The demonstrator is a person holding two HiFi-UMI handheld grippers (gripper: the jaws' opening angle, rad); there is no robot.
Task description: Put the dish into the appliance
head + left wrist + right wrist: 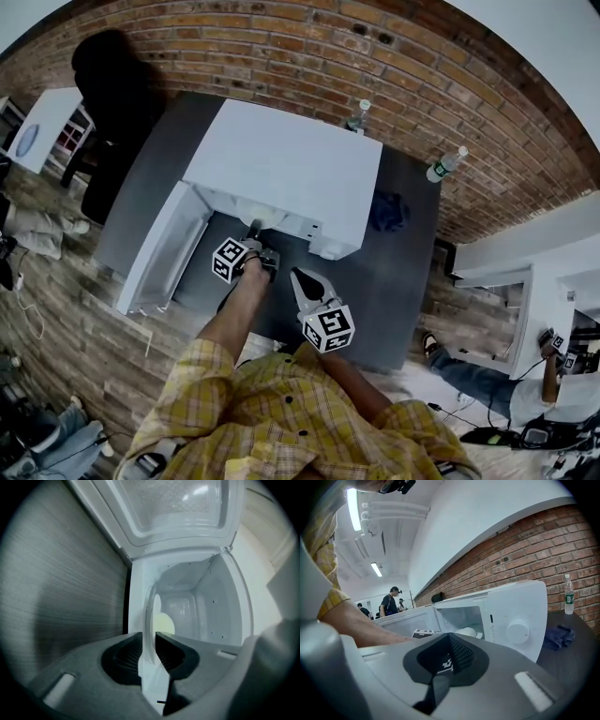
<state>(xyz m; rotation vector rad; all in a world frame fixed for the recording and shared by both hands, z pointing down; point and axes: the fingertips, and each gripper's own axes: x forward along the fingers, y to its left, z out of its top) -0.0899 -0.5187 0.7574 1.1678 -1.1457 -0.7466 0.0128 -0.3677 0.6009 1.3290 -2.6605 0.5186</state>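
Observation:
The white microwave [281,159] stands on a dark table with its door [164,248] swung open to the left. My left gripper [258,246] reaches into the doorway. In the left gripper view a clear glass dish [151,616] sits edge-on between the jaws of the left gripper [149,637], its far part inside the white cavity [187,606]. The pads stand slightly apart from the rim, open. My right gripper [298,277] hovers just in front of the microwave, right of the left one. It is shut and holds nothing. The right gripper view shows the dish [468,632] pale inside the cavity.
Two water bottles [359,114] [446,164] stand at the table's back by the brick wall. A blue cloth [386,211] lies right of the microwave. The table [394,281] ends just behind my right hand. People sit on the floor at the right [506,375].

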